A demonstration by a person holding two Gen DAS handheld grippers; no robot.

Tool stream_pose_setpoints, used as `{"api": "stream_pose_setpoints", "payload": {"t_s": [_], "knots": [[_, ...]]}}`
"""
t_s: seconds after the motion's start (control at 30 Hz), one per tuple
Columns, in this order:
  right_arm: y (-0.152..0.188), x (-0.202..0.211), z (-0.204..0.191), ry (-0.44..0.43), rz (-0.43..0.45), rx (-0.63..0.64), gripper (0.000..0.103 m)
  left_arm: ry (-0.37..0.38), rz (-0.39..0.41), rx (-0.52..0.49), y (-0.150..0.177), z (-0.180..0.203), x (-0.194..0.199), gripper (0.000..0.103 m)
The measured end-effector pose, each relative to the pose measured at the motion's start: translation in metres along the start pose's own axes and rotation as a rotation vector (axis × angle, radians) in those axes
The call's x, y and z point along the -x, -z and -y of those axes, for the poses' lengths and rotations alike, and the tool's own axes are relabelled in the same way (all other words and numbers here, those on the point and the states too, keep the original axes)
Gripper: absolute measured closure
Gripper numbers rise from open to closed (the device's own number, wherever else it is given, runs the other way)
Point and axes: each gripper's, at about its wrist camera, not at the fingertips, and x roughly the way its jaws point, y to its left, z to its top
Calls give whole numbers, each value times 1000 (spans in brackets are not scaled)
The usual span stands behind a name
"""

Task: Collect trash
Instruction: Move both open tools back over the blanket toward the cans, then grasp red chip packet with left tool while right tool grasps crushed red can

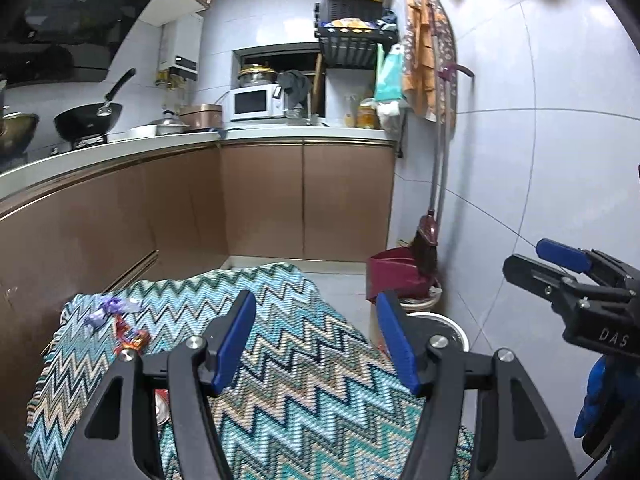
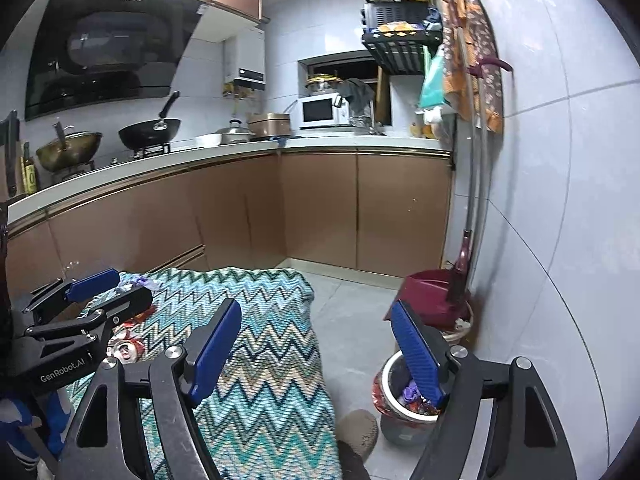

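Black hand-held gripper (image 1: pixel 316 340) (silver screws), 2 ribbed blue pads (image 1: pixel 234 344).

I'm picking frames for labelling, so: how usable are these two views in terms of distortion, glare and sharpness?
Left wrist view: strong fisheye bending of the countertop edge, black corners, zigzag cloth sharp. Right wrist view: same curvature, overexposed glare at the top above the range hood, trash bin still readable.
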Motion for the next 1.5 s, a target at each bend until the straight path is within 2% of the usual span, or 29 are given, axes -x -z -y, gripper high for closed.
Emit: {"api": "stream_pose_setpoints", "payload": {"t_s": [0.47,0.67,0.83,1.13,1.3,1.5], "knots": [[-11,-34,-56,-65,-46,86,24,-65,-7,89,21,-68,3,42],[-13,-60,-78,-99,-82,122,24,-85,-39,139,32,-105,-10,42],[-9,-83,-98,-140,-128,148,23,-125,-71,178,43,-138,-21,38],[7,-132,-121,-206,-230,191,23,-201,-151,246,73,-209,-36,38],[22,-155,-136,-271,-288,219,23,-252,-196,280,92,-254,-38,38],[43,-182,-161,-394,-369,237,23,-297,-252,349,115,-295,-40,38]]}}
